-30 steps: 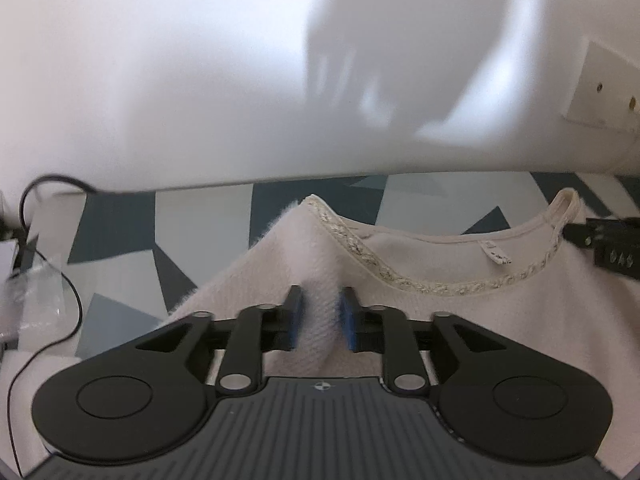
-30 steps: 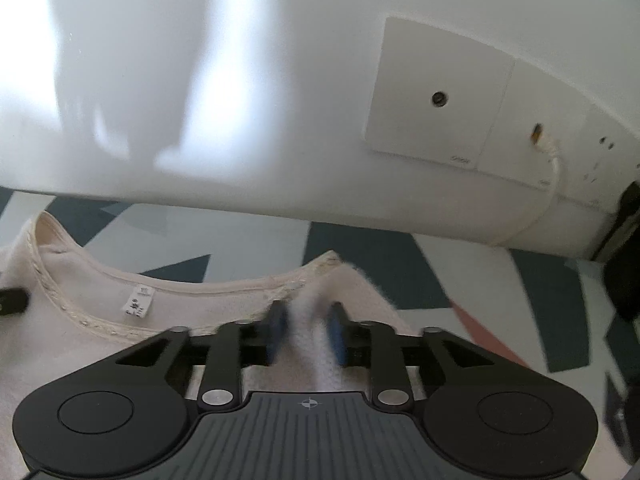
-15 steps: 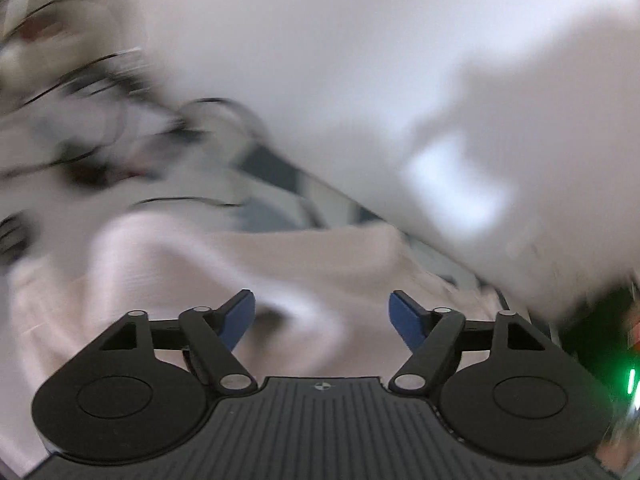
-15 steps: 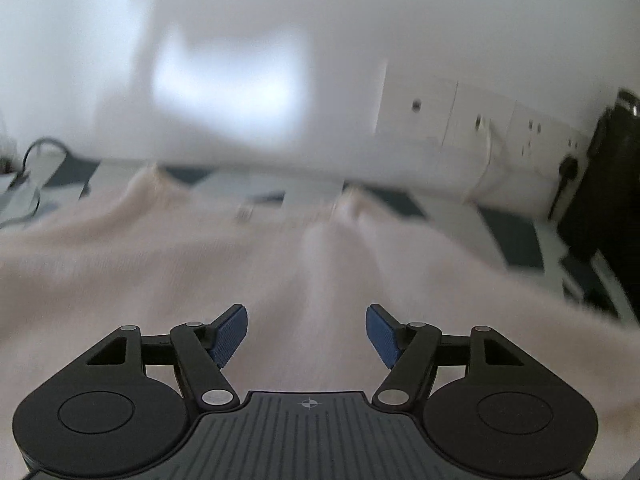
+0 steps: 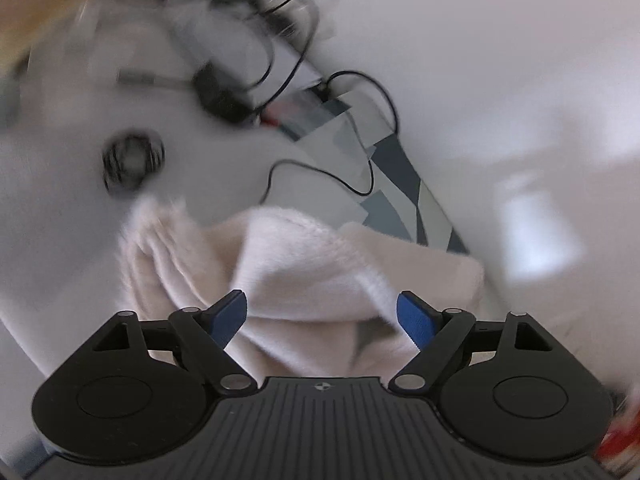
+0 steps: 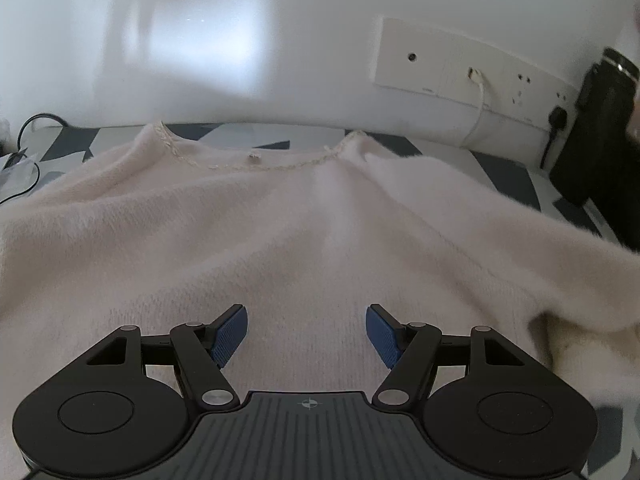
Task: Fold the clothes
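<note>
- White wall [image 6: 320,40] backs a surface [image 6: 232,134] covered in a grey, white and dark-blue geometric pattern; a socket panel [image 6: 460,68] with a white plug lead sits on the wall at the right, and a dark object stands at the far right edge.
- Spread over the surface lies the pale pink fuzzy sweater [image 6: 280,220], neckline [image 6: 256,162] toward the wall with its trim and small label showing. It looks laid out flat on purpose, so the sides can be folded inward.
- One sleeve [image 6: 500,232] runs off to the right and bunches into a fold at the edge, not yet tidied.
- Right tool [image 6: 306,330]: jaws spread wide, nothing between the blue pads [image 6: 230,332]. It hovers low over the sweater's body, aimed along the garment toward the neckline and held roughly level.
- Left tool [image 5: 322,316]: jaws likewise parted and empty. Its view is rolled hard to one side and blurred, so the tool seems to be swinging, tilted, over the garment's left edge.
- Below it lies a rumpled sleeve or side flap [image 5: 288,264], doubled over itself; which part exactly I cannot tell.
- Black cables [image 5: 320,176] and small clutter lie on the surface beyond that edge, close enough to snag a dragged sleeve.
</note>
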